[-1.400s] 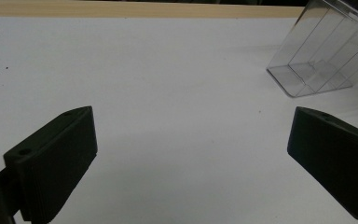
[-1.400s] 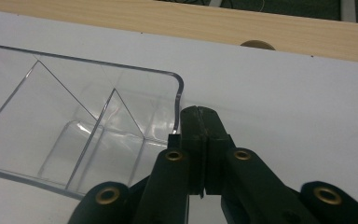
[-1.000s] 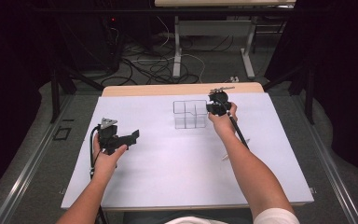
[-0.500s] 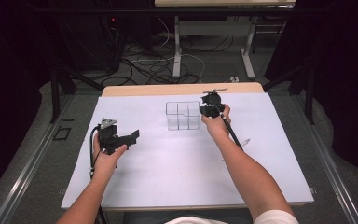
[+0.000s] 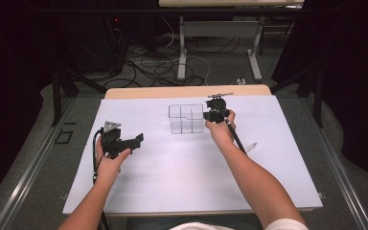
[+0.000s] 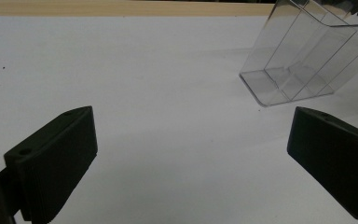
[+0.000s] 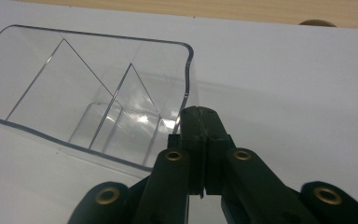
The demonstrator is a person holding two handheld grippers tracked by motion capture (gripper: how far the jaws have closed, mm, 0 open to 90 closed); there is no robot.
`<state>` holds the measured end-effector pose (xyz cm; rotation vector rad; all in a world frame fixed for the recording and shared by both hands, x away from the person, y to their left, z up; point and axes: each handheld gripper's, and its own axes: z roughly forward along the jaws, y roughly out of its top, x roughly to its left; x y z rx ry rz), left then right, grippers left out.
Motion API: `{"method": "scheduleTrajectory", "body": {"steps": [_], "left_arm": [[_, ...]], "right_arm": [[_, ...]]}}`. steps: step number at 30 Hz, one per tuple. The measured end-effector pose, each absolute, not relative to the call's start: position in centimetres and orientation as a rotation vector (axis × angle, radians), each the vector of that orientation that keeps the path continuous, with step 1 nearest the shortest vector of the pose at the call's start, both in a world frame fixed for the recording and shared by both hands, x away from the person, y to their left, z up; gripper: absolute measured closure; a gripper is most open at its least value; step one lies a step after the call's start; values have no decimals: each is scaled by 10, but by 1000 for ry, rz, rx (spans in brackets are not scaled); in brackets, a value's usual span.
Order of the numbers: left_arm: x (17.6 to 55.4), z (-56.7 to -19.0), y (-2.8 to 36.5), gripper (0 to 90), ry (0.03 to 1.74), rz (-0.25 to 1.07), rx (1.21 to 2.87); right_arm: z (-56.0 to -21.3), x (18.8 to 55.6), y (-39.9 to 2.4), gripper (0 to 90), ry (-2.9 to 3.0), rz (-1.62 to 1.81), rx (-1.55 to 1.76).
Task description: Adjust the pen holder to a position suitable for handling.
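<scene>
A clear plastic organiser box (image 5: 186, 119) with inner dividers stands on the white sheet (image 5: 182, 177) that covers the desk (image 5: 187, 91), toward the far edge and near the middle of the desk's width. In the high view the right gripper (image 5: 214, 113) sits at the box's right side, held by the person's right hand (image 5: 220, 130), with its cable (image 5: 236, 139) trailing back along the forearm. The right gripper view shows its jaws pressed together with almost no gap between them, clamped on the thin right-hand wall of the box (image 7: 98, 107) at the rim corner — the clear wall runs straight down into the seam between the two black pads. From the left gripper view the box (image 6: 307, 56) looks tilted, its near bottom edge on the sheet and its top leaning away. The left gripper (image 5: 124, 142) is held above the sheet at the desk's left part, well apart from the box, its grey three-cornered plate (image 5: 110, 126) on top; its jaws stand wide open with nothing between them, only bare white sheet (image 6: 177, 93) showing in the gap. A small pale pen-like object (image 5: 250, 147) lies on the sheet beside the right forearm, too small to name more closely. No brand, label or writing can be read on the box, the grippers or the sheet.
</scene>
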<state>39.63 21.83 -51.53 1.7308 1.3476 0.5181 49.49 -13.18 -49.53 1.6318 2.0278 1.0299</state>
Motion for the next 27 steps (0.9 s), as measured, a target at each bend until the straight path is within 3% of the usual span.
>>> {"method": "scheduleTrajectory", "body": {"steps": [11, 27], "left_arm": [[396, -515, 218, 15, 1345, 523, 1738], [396, -517, 217, 15, 1350, 520, 1738]], "right_arm": [[-496, 485, -128, 893, 2083, 1040, 1619], [-479, 458, -147, 734, 2057, 1171, 1435]]}}
